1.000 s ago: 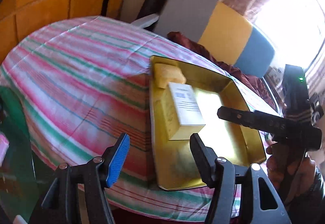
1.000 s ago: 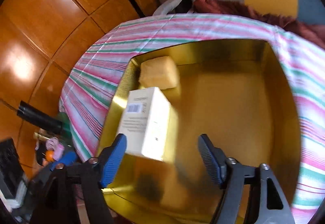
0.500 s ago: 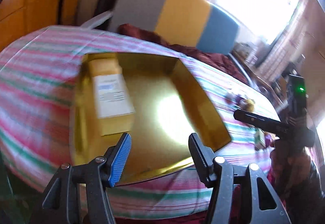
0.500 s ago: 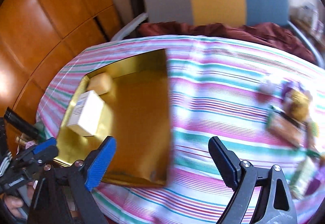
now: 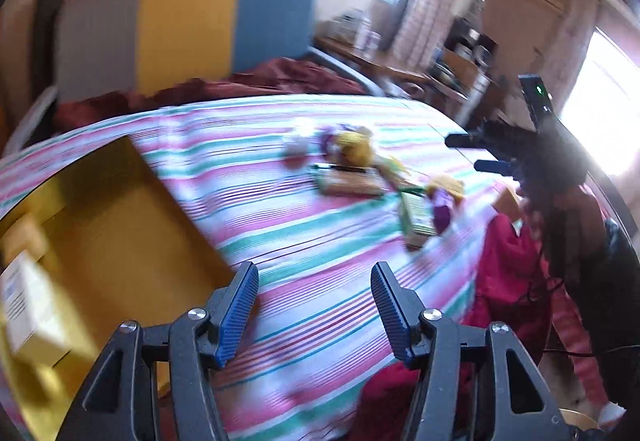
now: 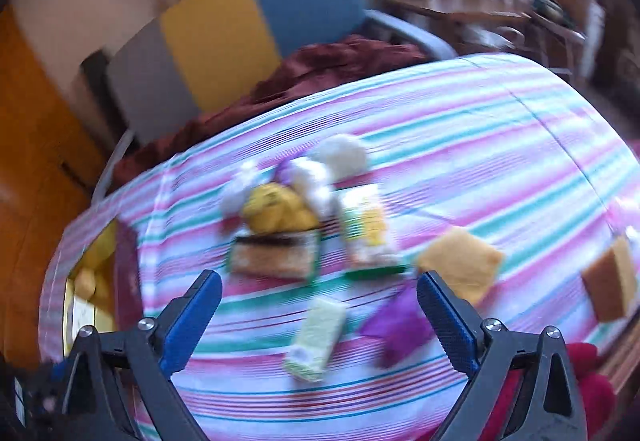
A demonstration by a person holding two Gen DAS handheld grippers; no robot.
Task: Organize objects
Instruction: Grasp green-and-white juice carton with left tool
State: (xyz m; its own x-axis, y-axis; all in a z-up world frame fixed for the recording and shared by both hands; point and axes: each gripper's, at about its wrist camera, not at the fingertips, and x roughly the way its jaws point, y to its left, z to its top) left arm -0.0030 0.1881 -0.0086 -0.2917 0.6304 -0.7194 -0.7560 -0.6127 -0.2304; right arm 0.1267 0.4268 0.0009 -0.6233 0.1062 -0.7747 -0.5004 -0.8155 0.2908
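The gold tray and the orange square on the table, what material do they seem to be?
Gold tray: probably metallic-coated card or thin metal; its smooth floor shines.
Orange square: probably sponge or foam; matte, thick, soft-edged. Blur leaves both uncertain.

A tablecloth (image 6: 460,145) striped pink, teal, white and dark red lies ahead of both grippers. Left of the left gripper (image 5: 314,307), whose pads are blue on black frames, sits a gold tray (image 5: 120,233) holding a white box (image 5: 28,305) with yellow sides. Ahead of the right gripper (image 6: 320,317), between its blue pads: a pale green box (image 6: 318,335), a purple piece (image 6: 400,327), an orange-yellow sponge (image 6: 460,261). Beyond, a chair back (image 6: 240,25) in 3 bands: grey, yellow, blue.
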